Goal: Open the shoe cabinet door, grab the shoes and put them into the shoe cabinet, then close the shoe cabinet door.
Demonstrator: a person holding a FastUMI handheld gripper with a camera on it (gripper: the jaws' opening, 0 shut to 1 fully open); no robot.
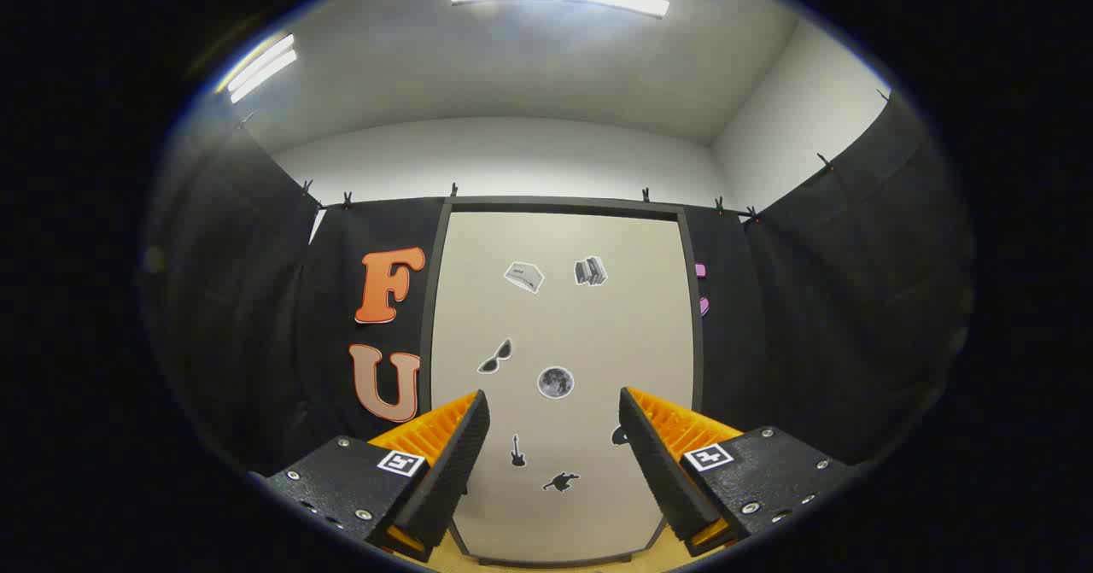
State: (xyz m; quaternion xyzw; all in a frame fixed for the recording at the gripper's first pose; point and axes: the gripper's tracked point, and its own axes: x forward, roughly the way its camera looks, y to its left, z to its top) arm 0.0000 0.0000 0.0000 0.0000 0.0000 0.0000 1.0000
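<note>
The shoe cabinet's door (598, 325) stands straight ahead of me, a tall pale panel in a dark frame, and it is shut. Several small stickers dot its face, among them sunglasses, a moon and a guitar. My gripper (555, 411) is open, its two fingers wide apart with nothing between them. The fingers (457, 453) frame the lower part of the door from a short distance and do not touch it.
Black cloth walls (820, 317) hang on both sides of the cabinet, clipped along their top edge. A strip of wooden floor (546, 563) shows at the foot of the door. White walls and ceiling lights rise above.
</note>
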